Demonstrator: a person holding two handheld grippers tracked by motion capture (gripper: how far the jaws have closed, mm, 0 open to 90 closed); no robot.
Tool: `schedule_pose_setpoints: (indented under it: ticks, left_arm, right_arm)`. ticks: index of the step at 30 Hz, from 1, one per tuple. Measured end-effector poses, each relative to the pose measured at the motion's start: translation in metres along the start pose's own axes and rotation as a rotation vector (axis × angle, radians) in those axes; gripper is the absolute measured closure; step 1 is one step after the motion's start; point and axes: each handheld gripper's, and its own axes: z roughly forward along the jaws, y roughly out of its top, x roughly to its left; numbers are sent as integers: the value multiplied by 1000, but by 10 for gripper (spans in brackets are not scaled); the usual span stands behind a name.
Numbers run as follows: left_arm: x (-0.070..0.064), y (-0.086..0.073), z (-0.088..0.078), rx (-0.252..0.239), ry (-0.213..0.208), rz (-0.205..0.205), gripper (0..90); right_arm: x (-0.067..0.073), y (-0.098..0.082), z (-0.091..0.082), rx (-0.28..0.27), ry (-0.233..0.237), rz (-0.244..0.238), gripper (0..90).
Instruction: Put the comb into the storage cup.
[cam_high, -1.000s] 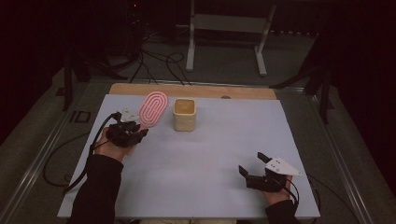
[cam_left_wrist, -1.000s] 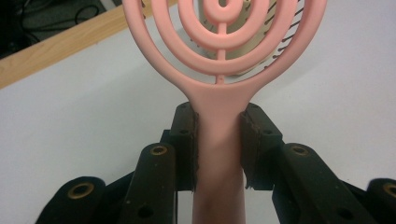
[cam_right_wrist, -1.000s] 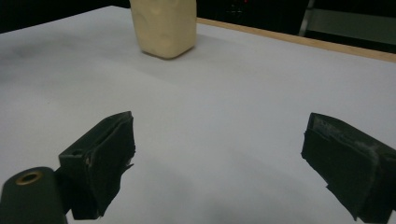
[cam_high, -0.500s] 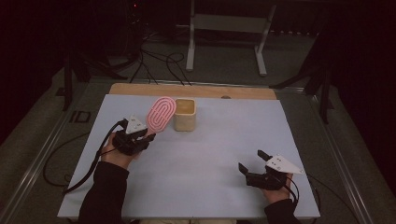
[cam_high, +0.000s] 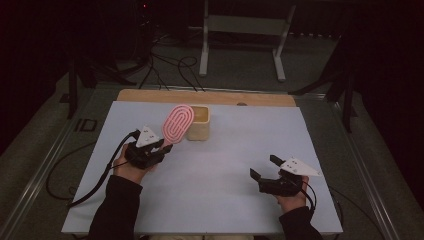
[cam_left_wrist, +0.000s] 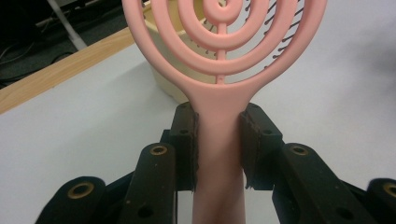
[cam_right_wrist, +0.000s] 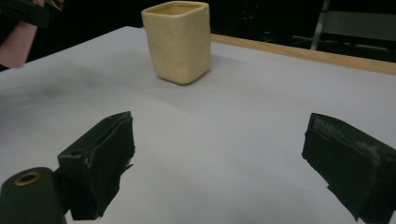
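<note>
My left gripper is shut on the handle of a pink hairbrush with a ringed oval head. It holds the brush above the table, the head tilted toward a cream square cup just behind and right of it. In the right gripper view that cup stands upright some way ahead. My right gripper hovers near the table's front right, jaws wide open with nothing between them.
The grey table top has a wooden strip along its far edge. Cables trail off the left side. A metal stand is on the floor beyond the table.
The left hand has carried the brush rightward and toward me, swinging its head closer to the cup. The right gripper has risen slightly and stays open.
</note>
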Motion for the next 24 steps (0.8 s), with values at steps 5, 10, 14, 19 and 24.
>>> schedule_pose_setpoints:
  ticks: [5,10,14,19,24]
  left_arm:
    - [-5,3,0,-4,2,14,697]
    - [-12,7,-5,-24,23,37,697]
    - [-16,8,-8,-33,48,55,697]
    - [-17,9,-10,-48,49,56,697]
    - [-19,9,-9,-52,53,65,697]
  right_arm:
    - [3,12,7,9,17,0,81]
    - [9,25,16,32,38,0,80]
    - [14,33,21,44,54,7,80]
    - [19,42,27,49,74,-5,80]
    - [26,53,34,51,77,-24,80]
